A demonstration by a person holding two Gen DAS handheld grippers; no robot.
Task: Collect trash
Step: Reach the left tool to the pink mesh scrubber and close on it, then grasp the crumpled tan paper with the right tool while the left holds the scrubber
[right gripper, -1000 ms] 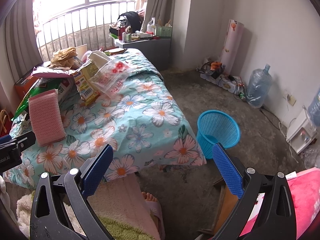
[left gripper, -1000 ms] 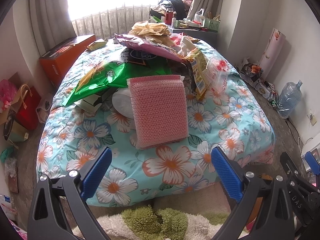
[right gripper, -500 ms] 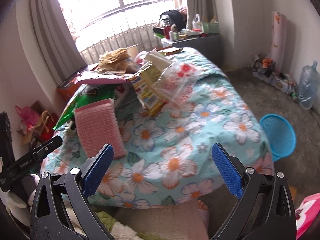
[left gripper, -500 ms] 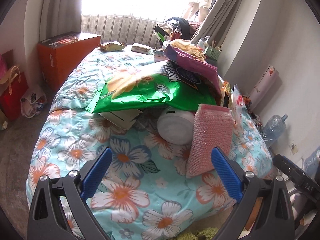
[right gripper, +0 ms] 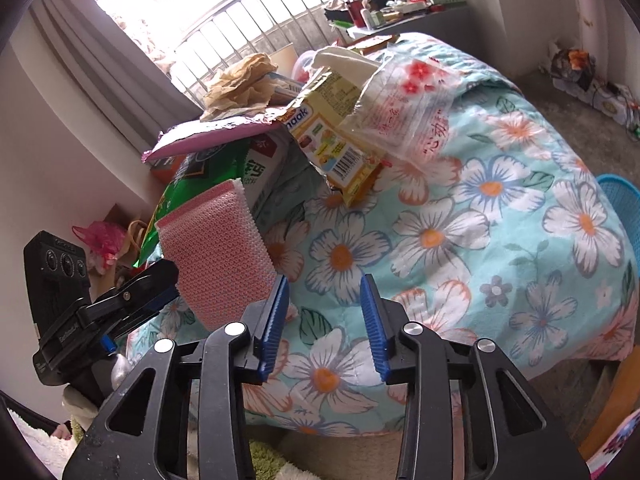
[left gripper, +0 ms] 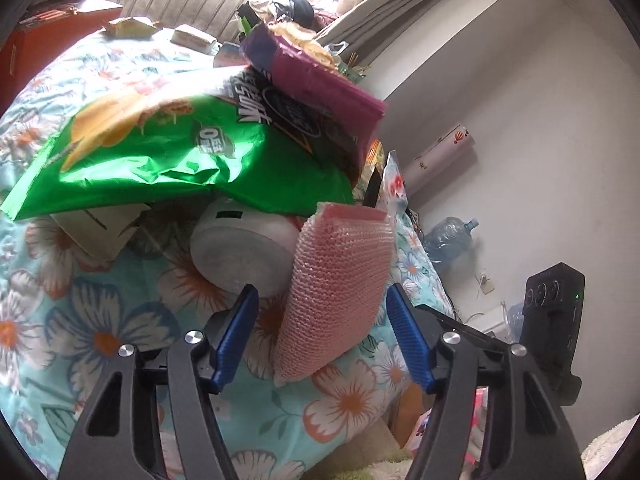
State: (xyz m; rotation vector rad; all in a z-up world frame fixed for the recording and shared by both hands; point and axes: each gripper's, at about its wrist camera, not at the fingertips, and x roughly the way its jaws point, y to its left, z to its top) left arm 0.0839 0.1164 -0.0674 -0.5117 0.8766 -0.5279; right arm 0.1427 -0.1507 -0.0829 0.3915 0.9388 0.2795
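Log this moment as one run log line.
left gripper: jaws closing around pink bubble-wrap pouch, not gripped | right gripper: closing, empty | trash piled on floral bedspread

- The yellow snack box (right gripper: pixel 336 136), up and ahead of the right jaws, bears "naak" in white letters and a barcode whose digits are too small to read.
- The green chip bag (left gripper: pixel 160 152), above the left jaws, bears "0" in white; its larger script is unreadable.
- The clear plastic bag (right gripper: pixel 408 108), ahead of the right jaws, carries red characters, not legible.
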